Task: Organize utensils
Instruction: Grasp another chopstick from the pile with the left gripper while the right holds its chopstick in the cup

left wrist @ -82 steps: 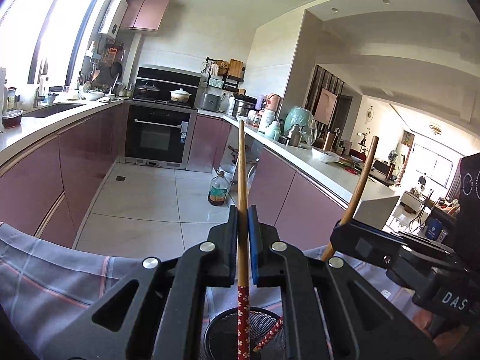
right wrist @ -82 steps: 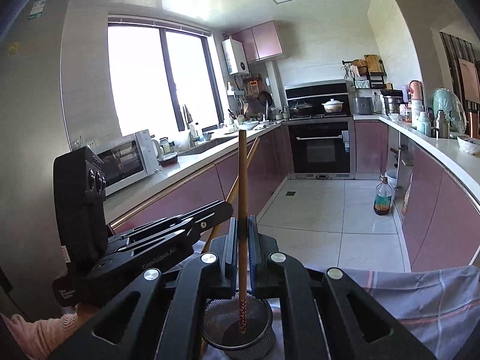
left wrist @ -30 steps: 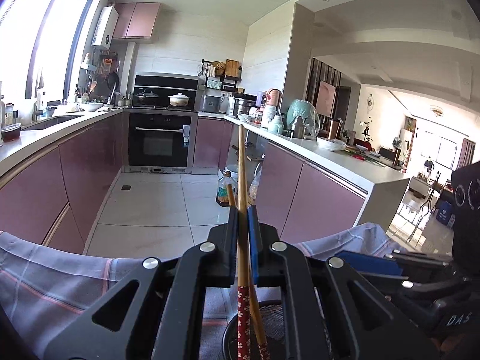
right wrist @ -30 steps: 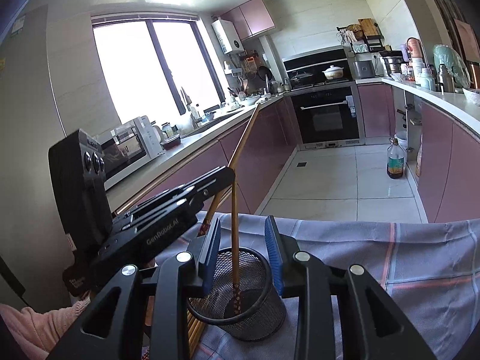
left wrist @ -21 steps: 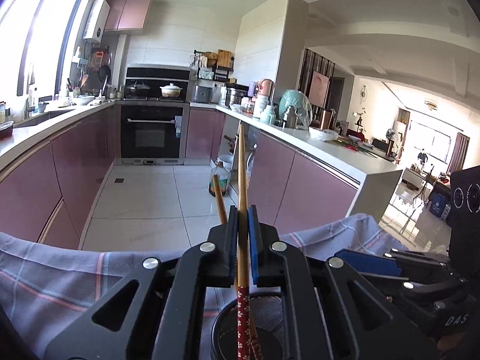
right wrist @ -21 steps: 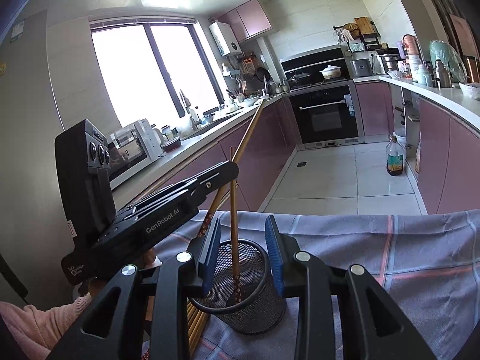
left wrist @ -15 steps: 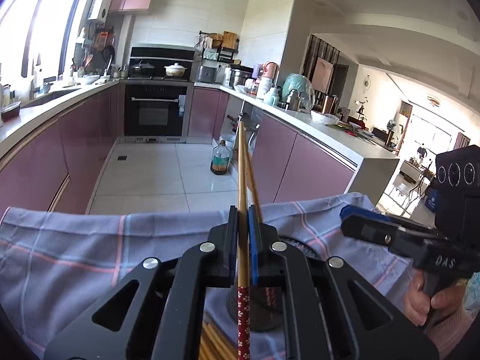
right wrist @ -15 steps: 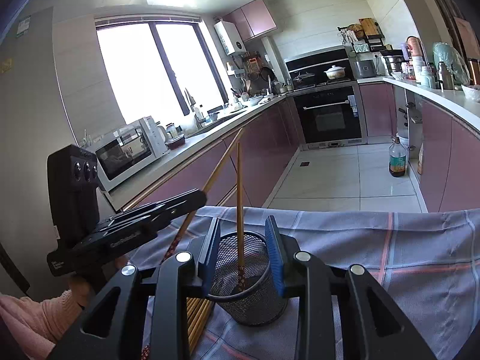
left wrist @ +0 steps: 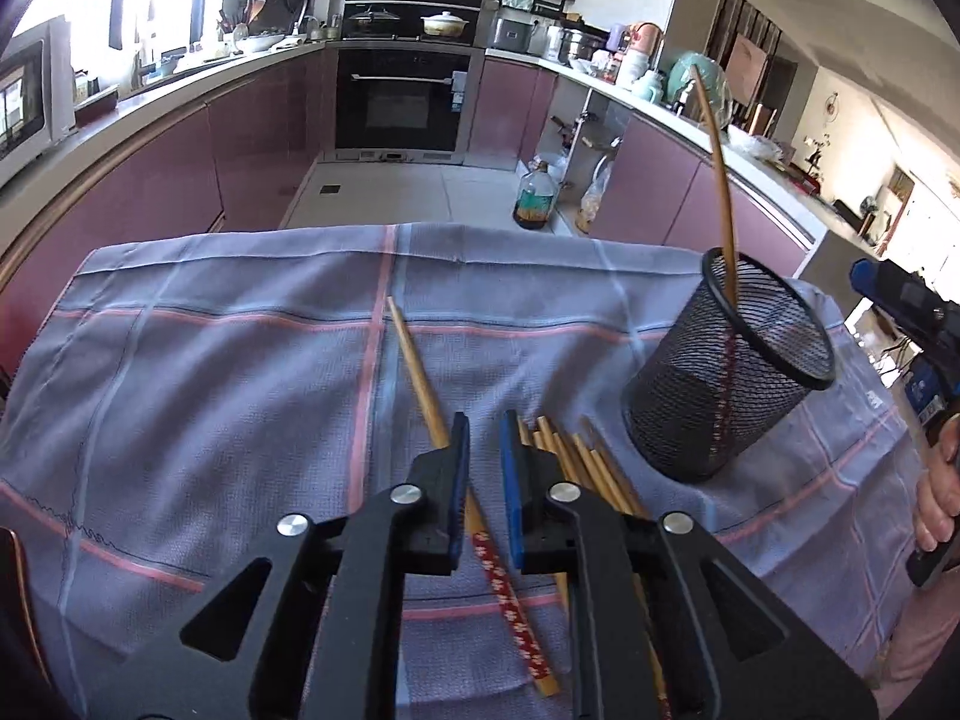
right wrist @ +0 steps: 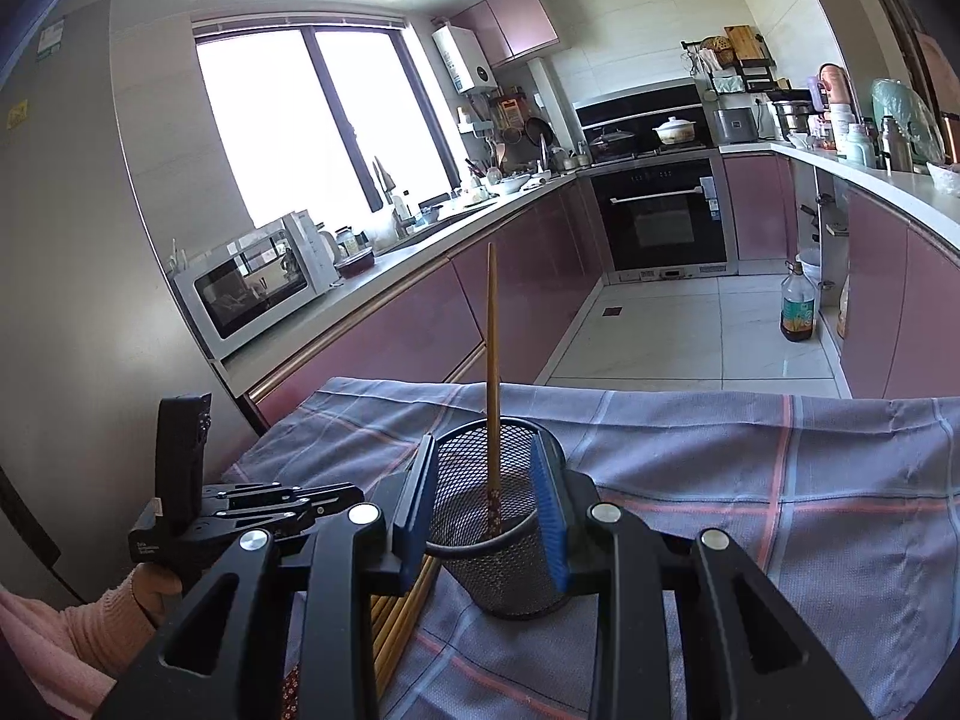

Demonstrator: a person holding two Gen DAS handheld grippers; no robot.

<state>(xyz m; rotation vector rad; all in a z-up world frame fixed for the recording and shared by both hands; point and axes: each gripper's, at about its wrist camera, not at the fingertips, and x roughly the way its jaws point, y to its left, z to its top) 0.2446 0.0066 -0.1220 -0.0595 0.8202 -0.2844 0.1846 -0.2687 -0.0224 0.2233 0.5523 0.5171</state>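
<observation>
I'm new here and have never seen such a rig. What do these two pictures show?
No robot: a person holds a two-finger clamp in each hand, each with a wide-angle camera looking along its fingers. One picture is from the left gripper, the other from the right gripper. On a checked cloth lie loose chopsticks beside a black mesh cup with one chopstick standing inside. The left jaws have just been opening; a single chopstick on the cloth shows in their gap, ungripped. The right jaws stand open, facing the cup, holding nothing.
</observation>
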